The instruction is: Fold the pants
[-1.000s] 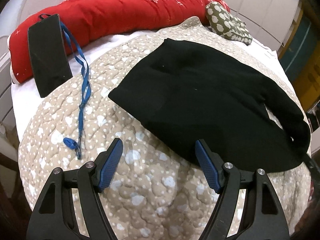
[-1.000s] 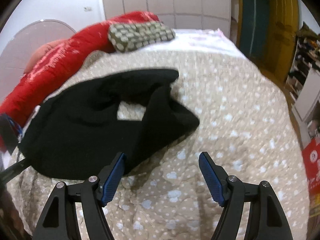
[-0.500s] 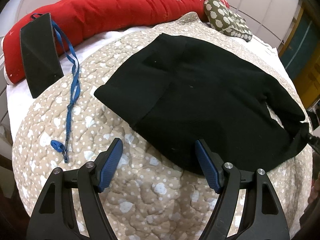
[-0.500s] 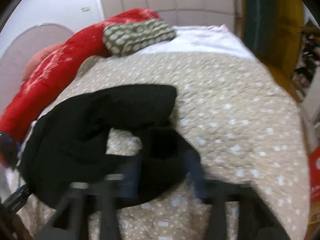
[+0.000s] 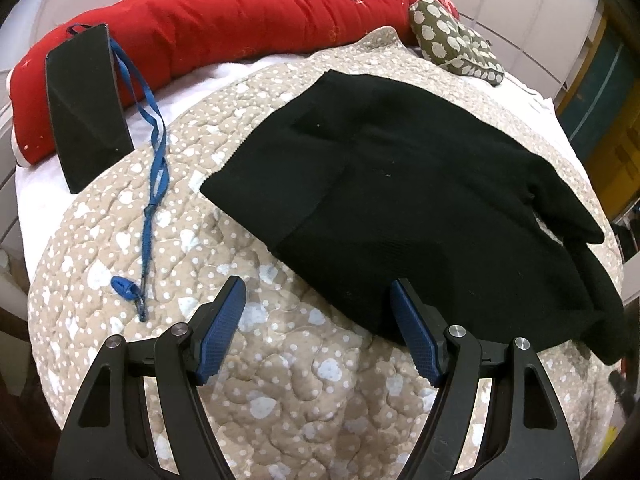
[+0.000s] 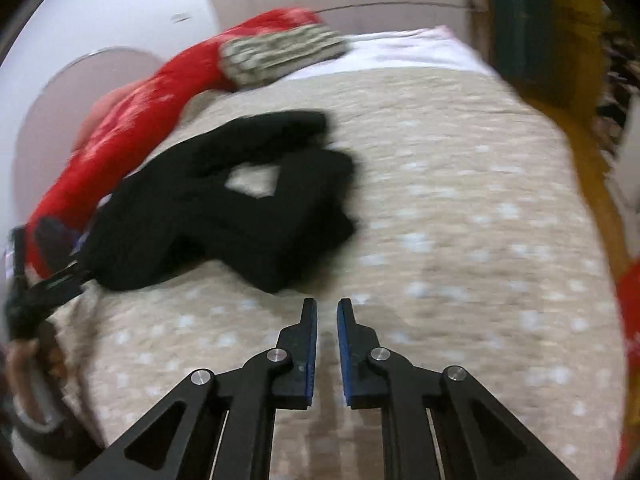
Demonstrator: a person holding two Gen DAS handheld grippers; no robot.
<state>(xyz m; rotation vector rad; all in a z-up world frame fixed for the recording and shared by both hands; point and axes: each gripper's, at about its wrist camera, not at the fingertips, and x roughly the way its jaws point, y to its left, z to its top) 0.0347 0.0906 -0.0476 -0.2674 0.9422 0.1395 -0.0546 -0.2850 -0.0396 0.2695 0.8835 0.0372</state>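
Note:
Black pants (image 5: 400, 184) lie spread on a beige dotted quilt (image 5: 248, 360), waistband to the left, legs off to the right. My left gripper (image 5: 318, 300) is open and empty, hovering at the near edge of the pants, its right fingertip over the black cloth. In the blurred right wrist view the pants (image 6: 240, 208) lie rumpled with the leg ends folded over. My right gripper (image 6: 327, 308) is shut and empty, above bare quilt (image 6: 460, 240) just short of the nearest leg end.
A red bolster (image 5: 240, 12) and an olive patterned cushion (image 5: 452, 44) lie along the far side. A black case (image 5: 86, 104) with a blue lanyard (image 5: 154, 168) lies at the left. The bed's right edge meets a yellow door (image 6: 568, 40).
My right gripper has closed from wide open and pulled back from the leg ends. My left gripper stays open and has shifted slightly over the quilt.

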